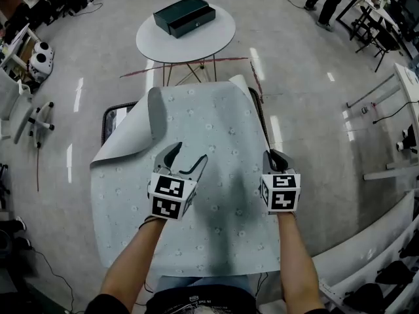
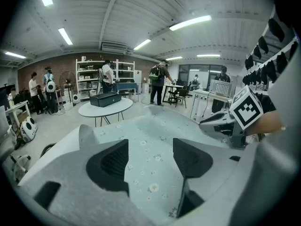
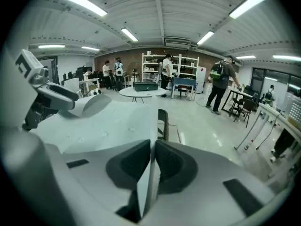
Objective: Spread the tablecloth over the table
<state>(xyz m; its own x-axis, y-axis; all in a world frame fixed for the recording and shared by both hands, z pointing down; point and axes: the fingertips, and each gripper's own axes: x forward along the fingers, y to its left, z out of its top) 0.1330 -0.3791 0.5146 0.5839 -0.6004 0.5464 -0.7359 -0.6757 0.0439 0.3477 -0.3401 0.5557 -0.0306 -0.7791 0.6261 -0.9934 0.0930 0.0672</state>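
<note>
A pale blue-green tablecloth (image 1: 216,136) with small flowers lies over a dark-edged table (image 1: 108,120). Its far left corner (image 1: 154,120) is folded back, showing the plain underside. My left gripper (image 1: 190,152) hovers open over the cloth's left middle; in the left gripper view only cloth (image 2: 150,140) shows between the spread jaws of that gripper (image 2: 150,161). My right gripper (image 1: 273,154) is at the cloth's right edge. In the right gripper view this gripper (image 3: 153,161) is shut on the cloth's edge (image 3: 149,126), which runs up between the pads.
A round white table (image 1: 185,34) carrying a dark green box (image 1: 184,15) stands just beyond the covered table. White frames (image 1: 393,175) line the right side. White equipment (image 1: 40,59) sits on the floor at left. People (image 3: 218,86) stand at the room's far end.
</note>
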